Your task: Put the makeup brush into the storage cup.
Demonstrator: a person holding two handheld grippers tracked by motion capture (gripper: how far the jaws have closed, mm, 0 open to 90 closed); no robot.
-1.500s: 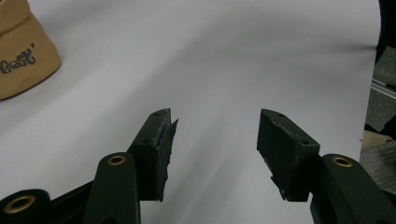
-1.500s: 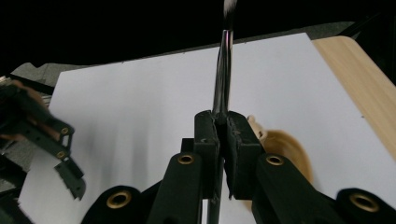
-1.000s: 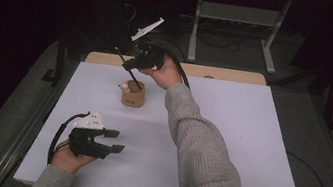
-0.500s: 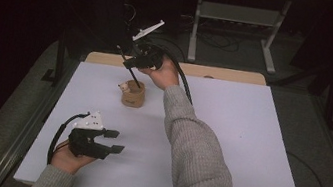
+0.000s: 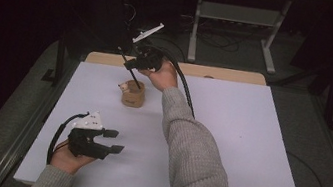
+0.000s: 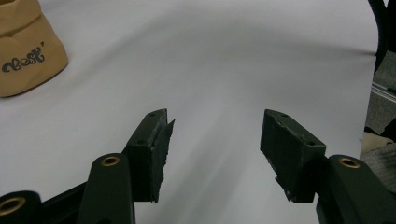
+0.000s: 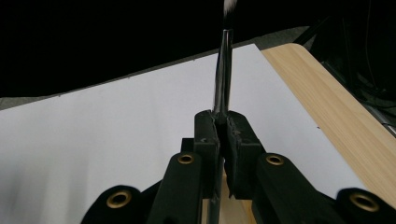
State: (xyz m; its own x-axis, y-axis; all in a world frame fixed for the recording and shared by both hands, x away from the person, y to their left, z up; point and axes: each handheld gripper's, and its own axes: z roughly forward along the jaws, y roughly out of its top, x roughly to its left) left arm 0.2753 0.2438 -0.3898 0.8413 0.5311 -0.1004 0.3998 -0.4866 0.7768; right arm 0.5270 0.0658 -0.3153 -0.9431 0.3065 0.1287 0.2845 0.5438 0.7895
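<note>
One dark script word is printed on the side wall of the tan paper bag point(image 6: 28, 44); it appears to read "Best". The lettering is too small to be read on the bag in the high view.

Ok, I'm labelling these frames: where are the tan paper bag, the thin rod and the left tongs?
tan paper bag point(image 5: 132, 99): high view, its front wall.
thin rod point(image 7: 223, 70): right gripper view, mid-shaft above the shut tongs.
left tongs point(image 6: 215, 149): left gripper view, midway between the open tips.

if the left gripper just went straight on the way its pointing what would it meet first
Probably nothing soon: past the open left gripper lies bare white table. The tan cup sits off to the left of that line, though depth is hard to judge.
</note>
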